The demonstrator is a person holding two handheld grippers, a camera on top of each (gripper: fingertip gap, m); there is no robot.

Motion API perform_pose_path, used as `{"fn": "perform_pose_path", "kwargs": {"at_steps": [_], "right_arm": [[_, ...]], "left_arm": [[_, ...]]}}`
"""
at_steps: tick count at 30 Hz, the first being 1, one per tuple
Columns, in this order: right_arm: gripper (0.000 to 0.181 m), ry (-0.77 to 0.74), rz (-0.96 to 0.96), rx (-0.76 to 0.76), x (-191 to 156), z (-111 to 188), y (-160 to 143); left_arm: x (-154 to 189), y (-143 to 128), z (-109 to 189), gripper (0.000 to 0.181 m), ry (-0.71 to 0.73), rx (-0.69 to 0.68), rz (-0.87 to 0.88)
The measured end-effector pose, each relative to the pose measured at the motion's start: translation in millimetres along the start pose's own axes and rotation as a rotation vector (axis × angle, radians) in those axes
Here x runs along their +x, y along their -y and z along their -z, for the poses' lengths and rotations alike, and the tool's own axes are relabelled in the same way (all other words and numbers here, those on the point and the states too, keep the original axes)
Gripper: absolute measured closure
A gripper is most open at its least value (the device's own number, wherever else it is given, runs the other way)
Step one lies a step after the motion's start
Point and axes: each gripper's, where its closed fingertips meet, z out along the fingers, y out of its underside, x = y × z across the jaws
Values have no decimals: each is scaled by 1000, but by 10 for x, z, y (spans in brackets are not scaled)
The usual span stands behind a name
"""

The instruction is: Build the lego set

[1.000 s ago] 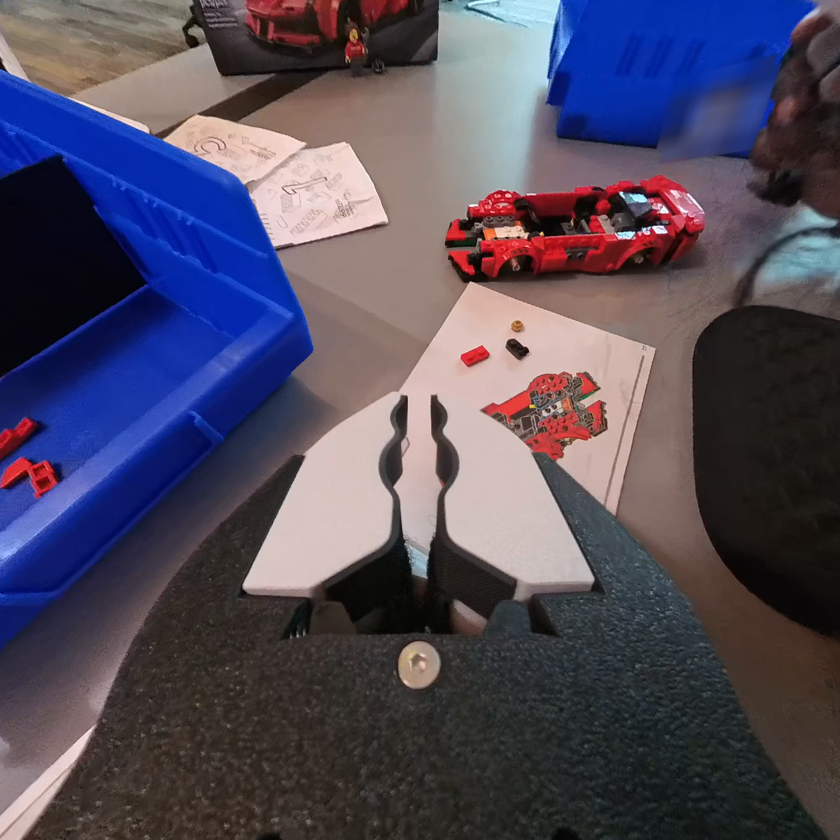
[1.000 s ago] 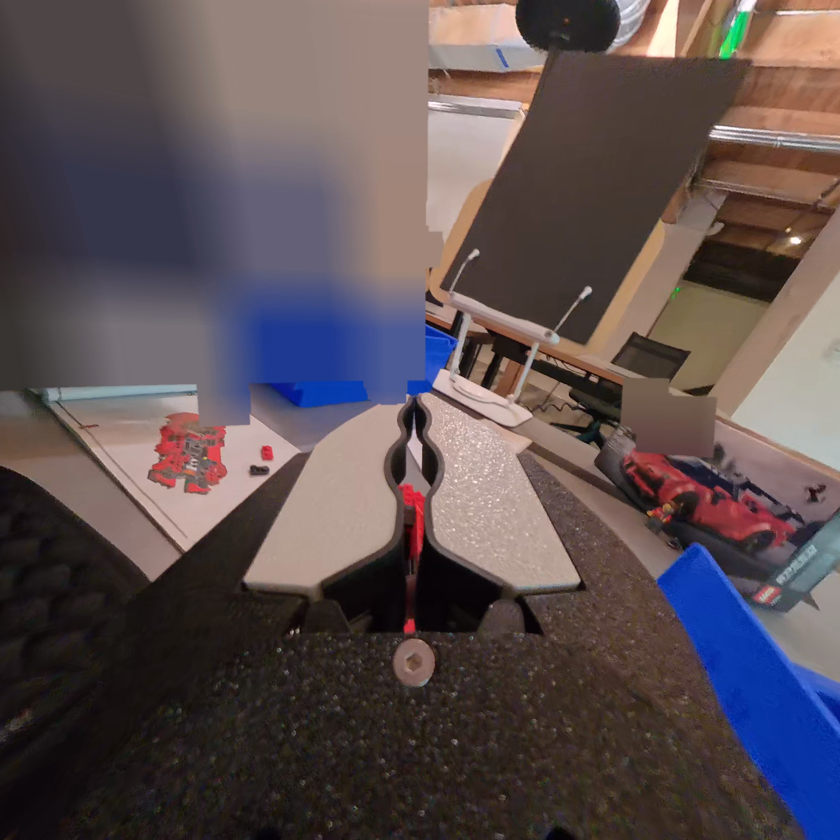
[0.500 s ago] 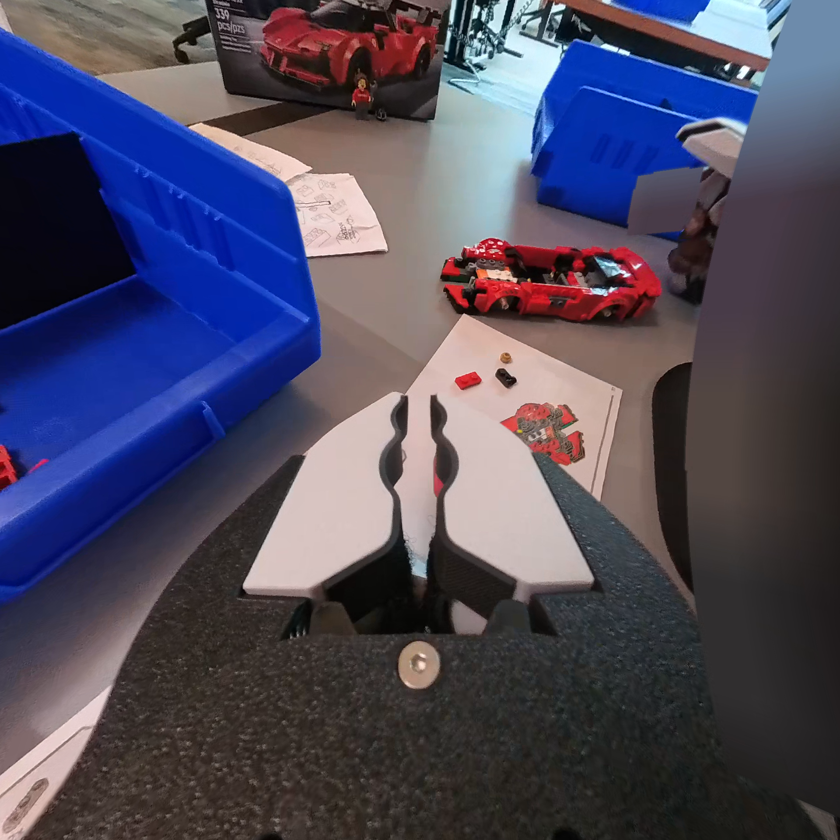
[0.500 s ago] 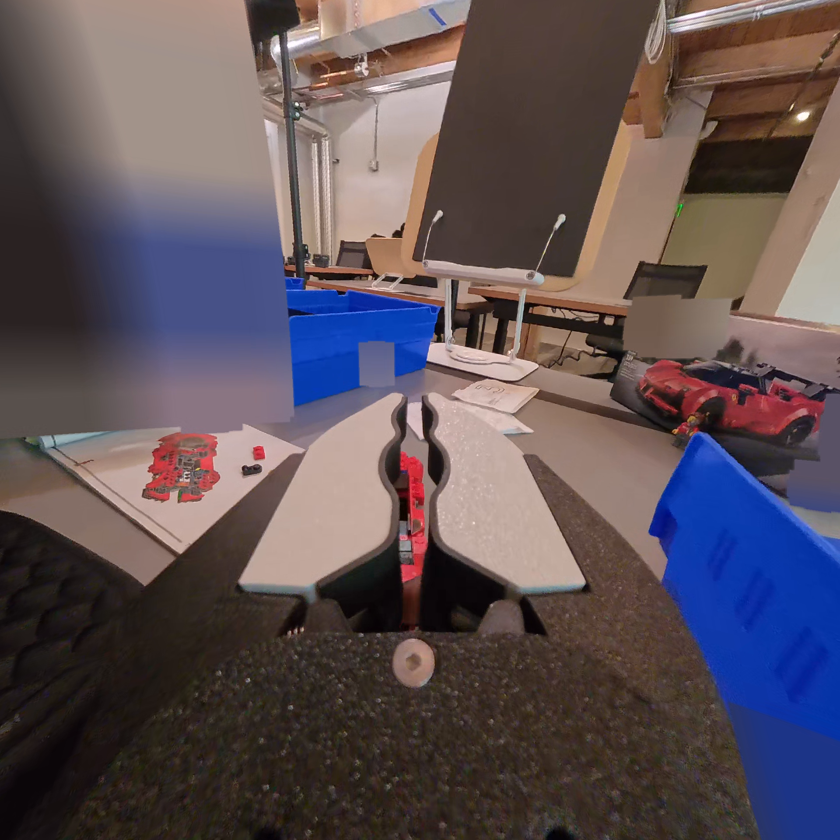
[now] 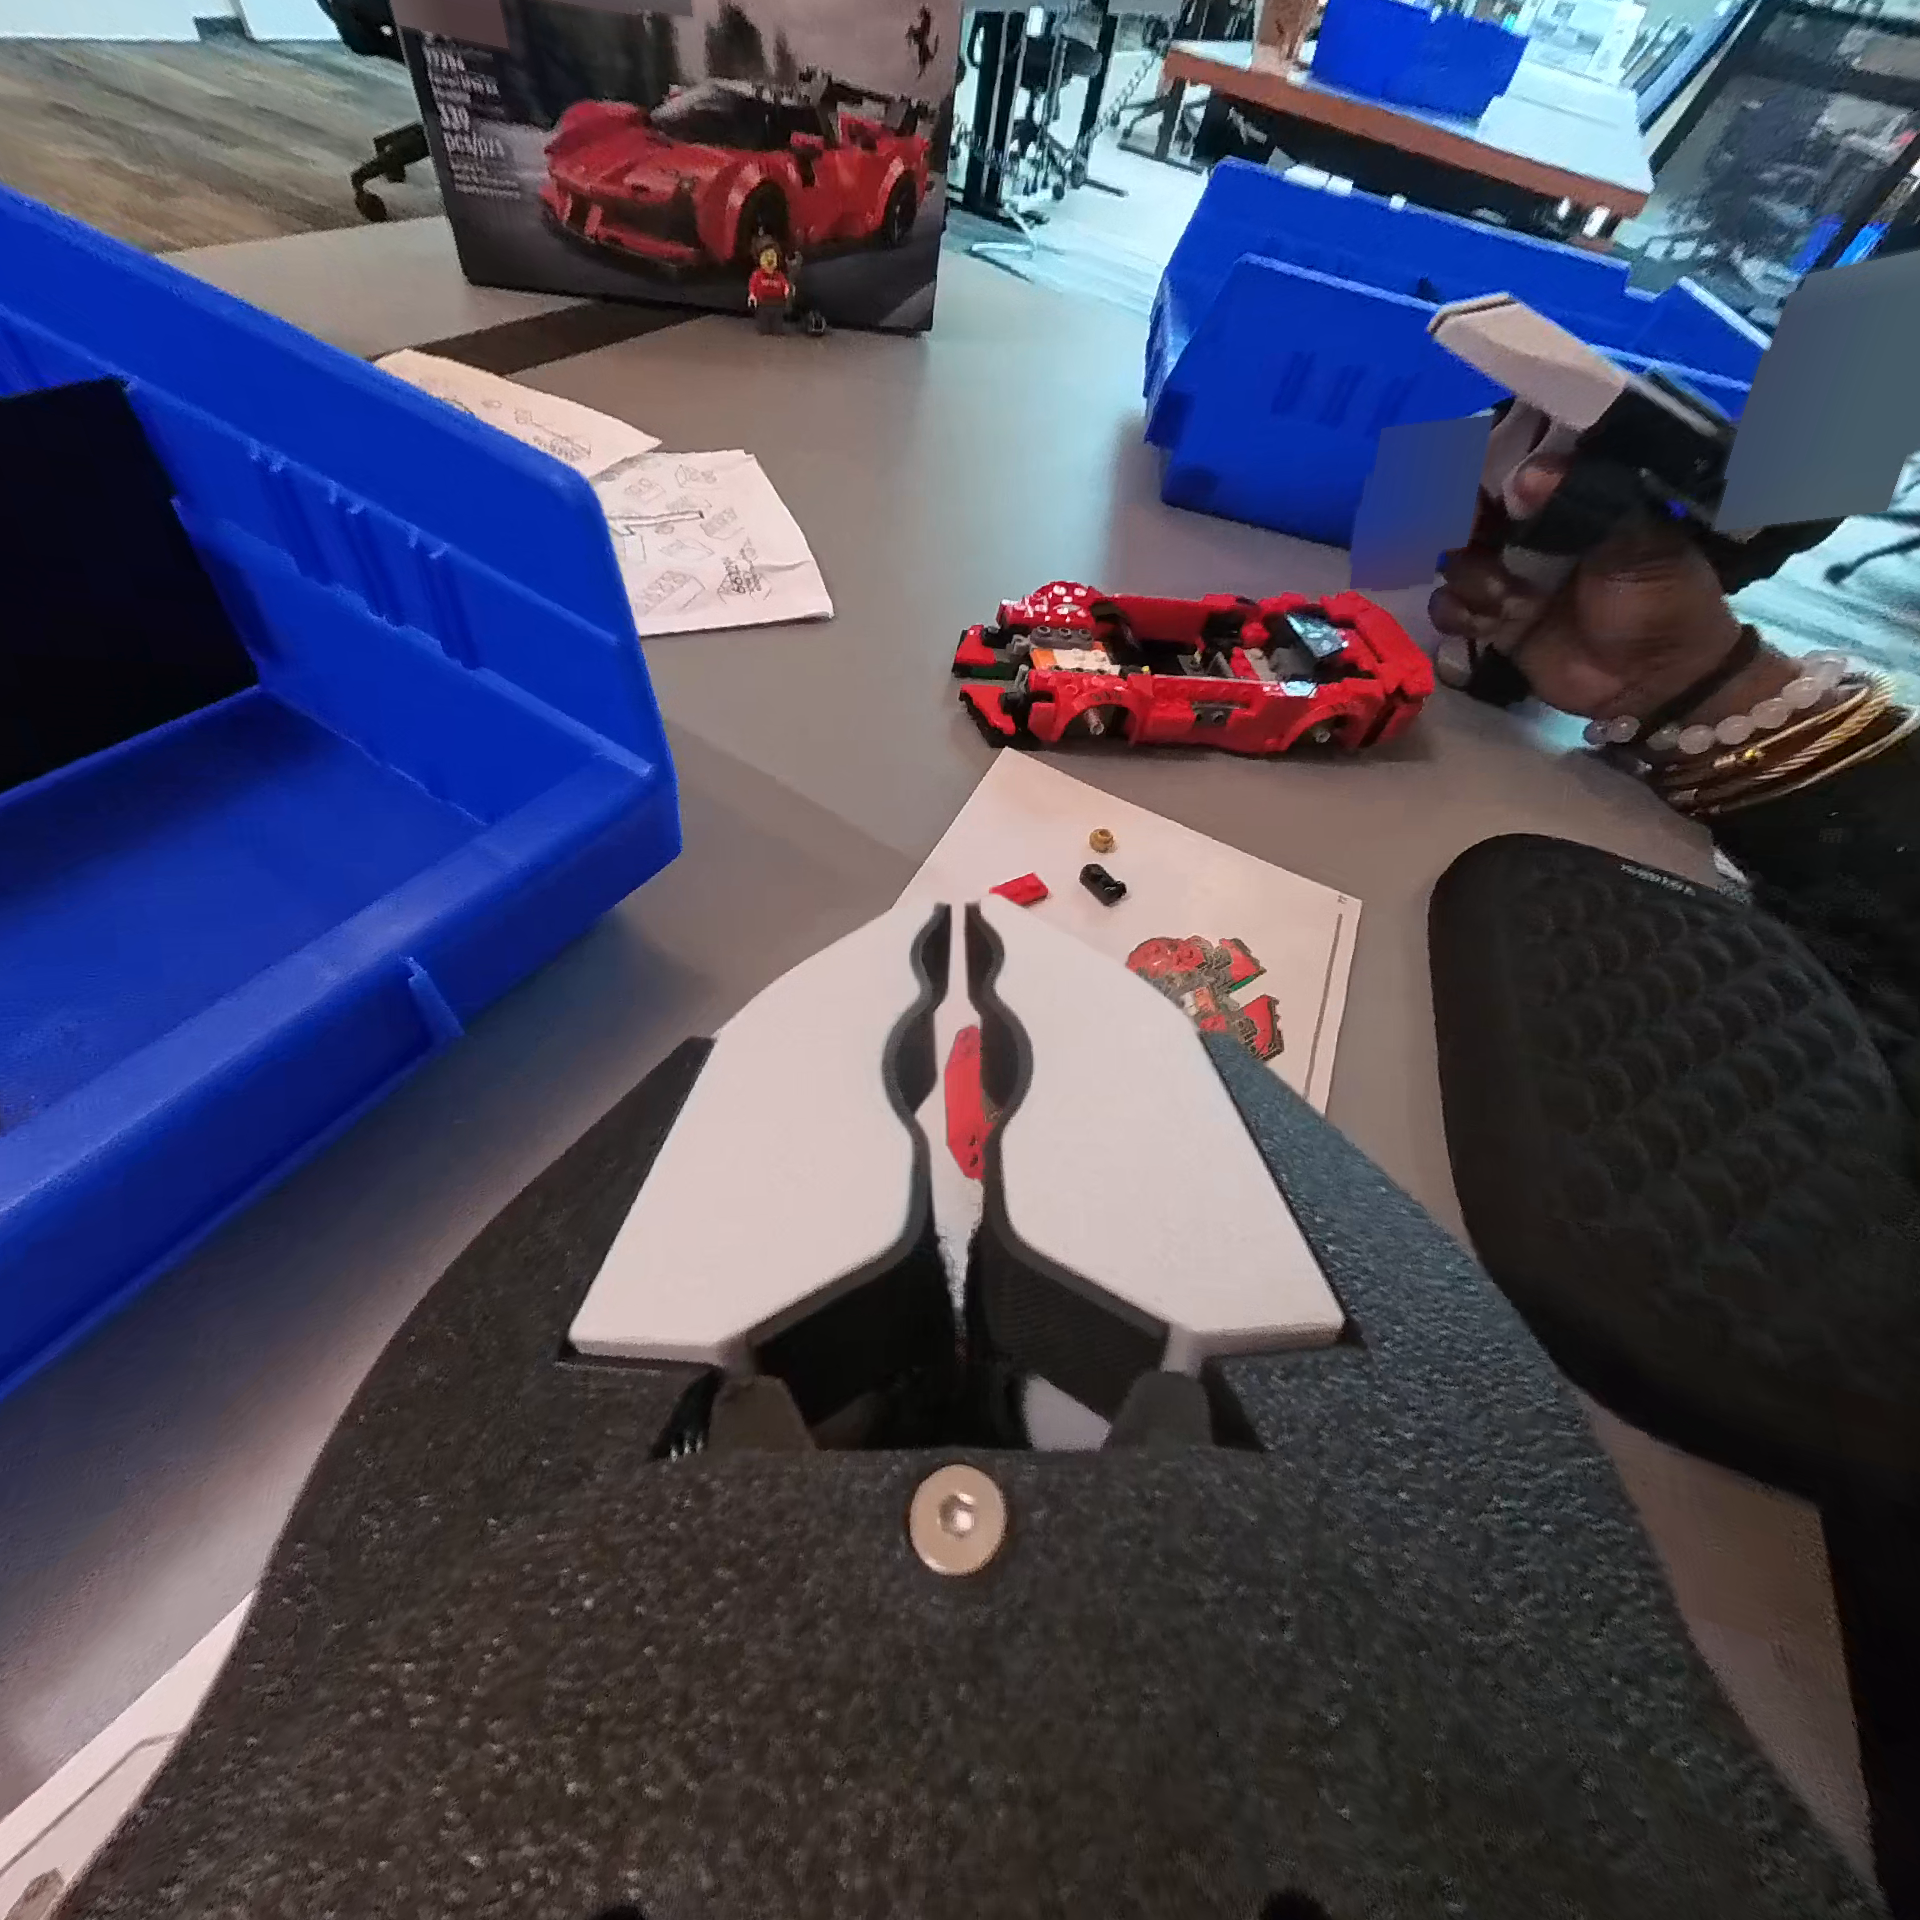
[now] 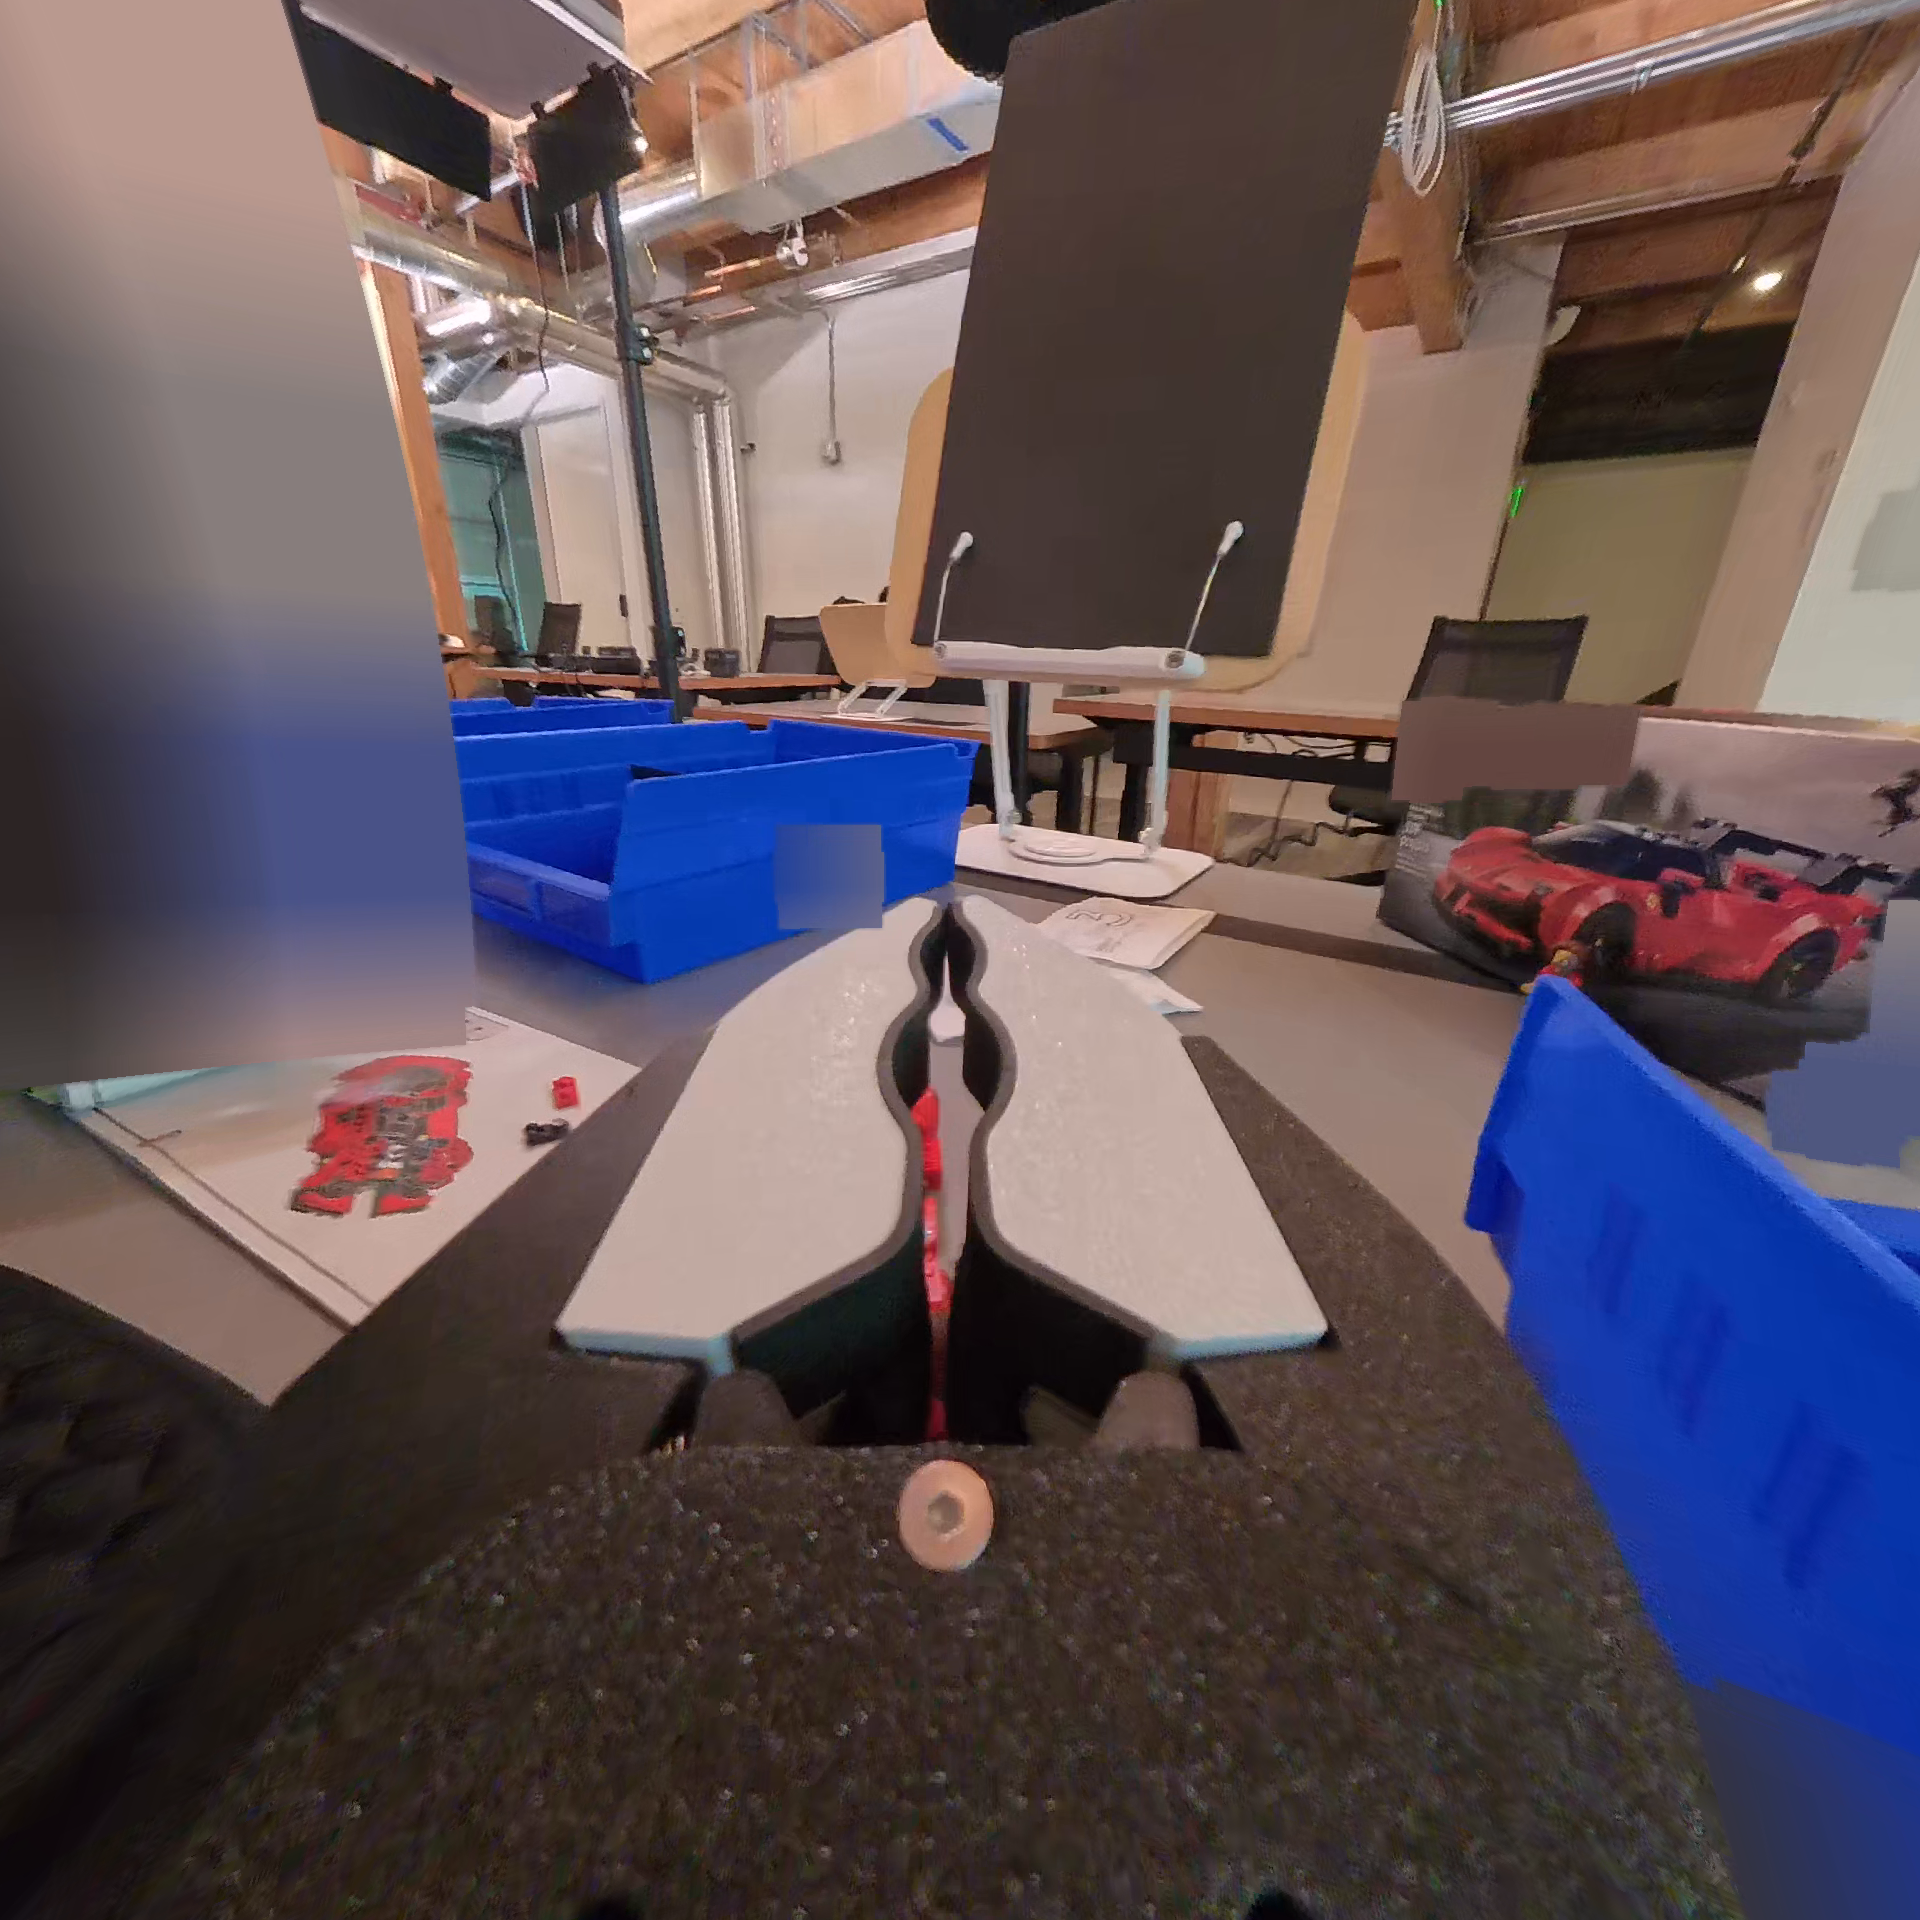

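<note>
Printed box (image 5: 686, 156) behind red car (image 5: 1195, 670)

Exposed timber beams (image 6: 1558, 135) and silver ducting (image 6: 831, 156) overhead; white walls (image 6: 1403, 499). Wooden tables (image 6: 1226, 712) with black office chairs (image 6: 1496, 665) behind the grey desk (image 6: 1351, 997). Wood-look floor (image 5: 156, 125) beyond.

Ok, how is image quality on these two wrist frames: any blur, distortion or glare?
Left wrist view: sharp on the red car and loose pieces on the instruction sheet; wide-angle bending at the blue bin; soft even light, no glare. Right wrist view: the near blue bin and sheet look smeared; background sharper.
</note>
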Motion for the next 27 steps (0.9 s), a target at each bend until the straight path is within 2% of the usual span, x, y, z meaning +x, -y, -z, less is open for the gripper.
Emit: {"fn": "perform_pose_path", "kwargs": {"at_steps": [7,11,16,20,27], "right_arm": [[181,-102,235,16,55,-1,27],[139,-152,207,39,124,2,59],[126,-121,126,44,99,-24,64],[125,-125,112,36,114,-26,53],[134,-104,148,-3,70,-47,-1]], "left_arm": [[-74,141,83,180,11,112,84],[-78,159,89,172,21,127,59],[-47,140,68,161,18,109,18],[-37,131,57,154,16,100,9],[-34,130,57,150,13,99,9]]}}
